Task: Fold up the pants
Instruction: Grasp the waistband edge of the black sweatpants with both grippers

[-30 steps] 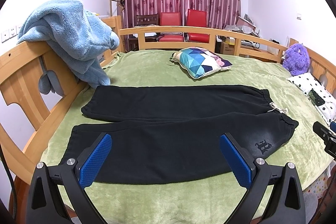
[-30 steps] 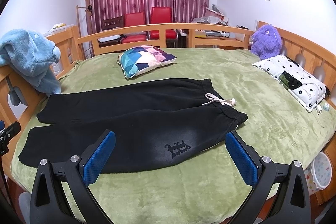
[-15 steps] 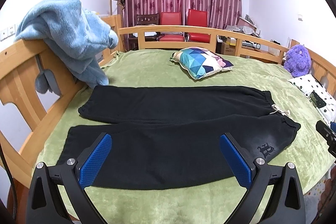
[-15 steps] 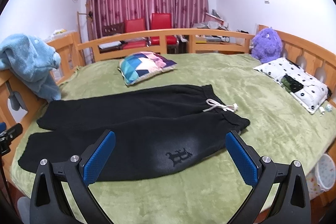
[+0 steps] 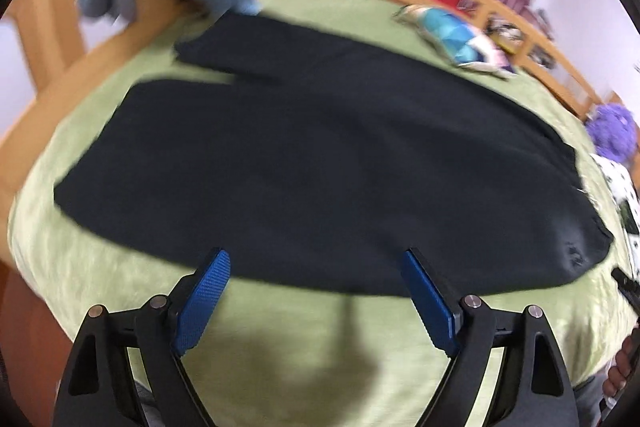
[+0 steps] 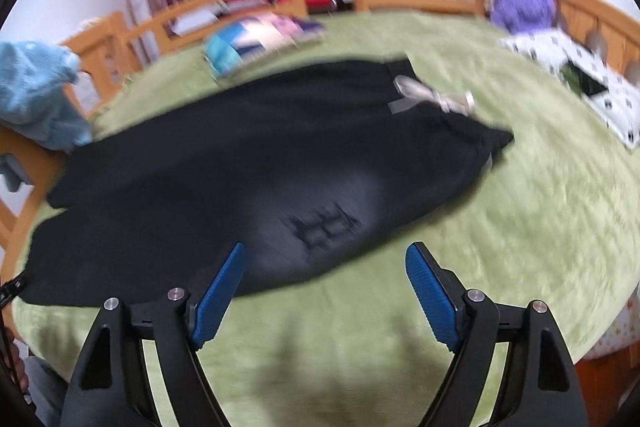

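Observation:
Black pants [image 5: 320, 167] lie flat across the green bedspread [image 5: 280, 339], legs to the left, waistband with a white drawstring [image 6: 432, 97] to the right. A dark logo [image 6: 324, 225] shows near the waist. My left gripper [image 5: 316, 299] is open and empty, just above the near edge of the lower leg. My right gripper [image 6: 326, 291] is open and empty, over the near edge of the pants [image 6: 260, 179] below the logo. Both views are blurred by motion.
A light blue blanket [image 6: 36, 99] hangs on the wooden bed rail [image 5: 52, 59] at the left. A patterned cushion [image 6: 256, 41] lies behind the pants. A purple plush toy [image 6: 520, 1] and a spotted pillow [image 6: 580, 83] are at the right.
Both grippers have dropped and tilted down toward the near edge of the pants, which now look much larger. Both jaws have narrowed a little but stay open.

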Demonstrator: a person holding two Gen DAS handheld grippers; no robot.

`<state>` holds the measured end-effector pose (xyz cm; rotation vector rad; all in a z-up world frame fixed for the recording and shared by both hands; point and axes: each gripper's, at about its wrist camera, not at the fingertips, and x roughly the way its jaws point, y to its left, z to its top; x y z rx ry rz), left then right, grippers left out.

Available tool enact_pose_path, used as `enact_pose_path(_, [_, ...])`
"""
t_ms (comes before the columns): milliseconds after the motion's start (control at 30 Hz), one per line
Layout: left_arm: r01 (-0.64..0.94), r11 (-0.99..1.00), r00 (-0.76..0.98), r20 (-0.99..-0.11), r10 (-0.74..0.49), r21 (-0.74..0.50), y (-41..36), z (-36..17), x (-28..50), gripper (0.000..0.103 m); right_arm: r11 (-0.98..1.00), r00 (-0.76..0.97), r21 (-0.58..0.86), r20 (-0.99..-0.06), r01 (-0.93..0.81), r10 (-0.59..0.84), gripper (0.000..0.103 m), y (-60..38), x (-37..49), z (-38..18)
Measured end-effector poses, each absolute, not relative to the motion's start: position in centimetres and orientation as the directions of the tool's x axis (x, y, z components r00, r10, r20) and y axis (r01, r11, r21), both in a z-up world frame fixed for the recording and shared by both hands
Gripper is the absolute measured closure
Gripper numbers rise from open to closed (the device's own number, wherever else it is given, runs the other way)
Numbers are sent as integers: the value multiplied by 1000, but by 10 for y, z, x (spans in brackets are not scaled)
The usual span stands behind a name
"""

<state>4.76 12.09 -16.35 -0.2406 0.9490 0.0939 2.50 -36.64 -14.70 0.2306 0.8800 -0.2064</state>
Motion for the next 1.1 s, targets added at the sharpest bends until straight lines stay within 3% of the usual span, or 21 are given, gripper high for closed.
enact_pose_path(233, [-355,905,528,-849,-13,-234,170,-208,53,17,915,550,163,-832,370,-75,21,-400,43,-189])
enact_pose_path(467, [-370,890,560,-829,-15,-267,178,-221,69,18,866,526,290,-850,409,36,21,-415,60,-220])
enact_pose_path(533, [-384,882,564,-826,-12,-275,179,-223,72,23,851,536,310,-844,423,41,21,-417,65,-222])
enact_pose_path(600, [-398,876,564,-825,-1,-273,182,-223,71,34,849,545,315,-837,425,37,22,-418,72,-222])
enact_pose_path(667, [-402,874,565,-825,2,-273,187,-222,68,44,855,554,308,-832,417,30,36,-416,78,-221])
enact_pose_path(733, [-401,866,566,-824,-22,-298,191,-221,69,60,862,557,310,-830,402,39,63,-413,85,-223])
enact_pose_path(800, [-390,854,568,-820,-72,-345,196,-221,69,85,860,561,330,-825,389,63,77,-411,89,-222])
enact_pose_path(833, [-386,848,567,-819,-94,-364,198,-221,70,88,857,566,340,-821,387,70,84,-411,91,-221])
enact_pose_path(900, [-379,842,572,-812,-113,-384,200,-216,69,93,858,578,348,-812,378,75,88,-410,92,-215])
enact_pose_path(1100, [-339,856,616,-780,-113,-391,196,-180,61,93,893,631,311,-775,325,40,91,-398,93,-172])
